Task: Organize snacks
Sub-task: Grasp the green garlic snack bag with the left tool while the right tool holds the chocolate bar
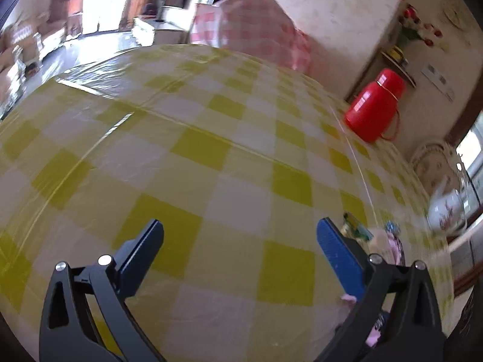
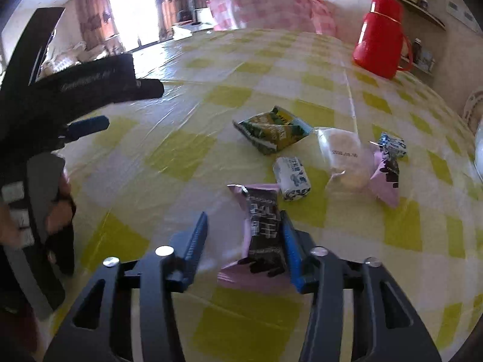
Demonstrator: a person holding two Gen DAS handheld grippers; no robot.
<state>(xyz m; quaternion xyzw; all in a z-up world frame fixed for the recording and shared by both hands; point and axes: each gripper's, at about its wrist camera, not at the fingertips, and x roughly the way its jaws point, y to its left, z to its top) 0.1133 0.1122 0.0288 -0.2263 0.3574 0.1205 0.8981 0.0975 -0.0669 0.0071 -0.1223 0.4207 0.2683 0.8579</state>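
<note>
Several snacks lie on the yellow checked table (image 2: 187, 157). A pink and black wrapper (image 2: 261, 226) lies between the fingers of my right gripper (image 2: 244, 223), which is open; the wrapper rests against the right finger. Beyond it are a green packet (image 2: 273, 129), a small white and blue roll (image 2: 292, 178), a clear-wrapped round cake (image 2: 344, 157), a second pink wrapper (image 2: 386, 178) and a small blue and white candy (image 2: 392, 144). My left gripper (image 1: 240, 232) is open and empty over bare table; it also shows at the left of the right wrist view (image 2: 87, 126). Blurred snacks (image 1: 383, 241) peek past its right finger.
A red thermos jug (image 2: 380, 36) stands at the far right of the table (image 1: 211, 150). A pink checked cloth bundle (image 2: 271, 3) sits at the far edge. A white teapot (image 1: 446, 211) and a plate (image 1: 431, 160) stand at the right edge.
</note>
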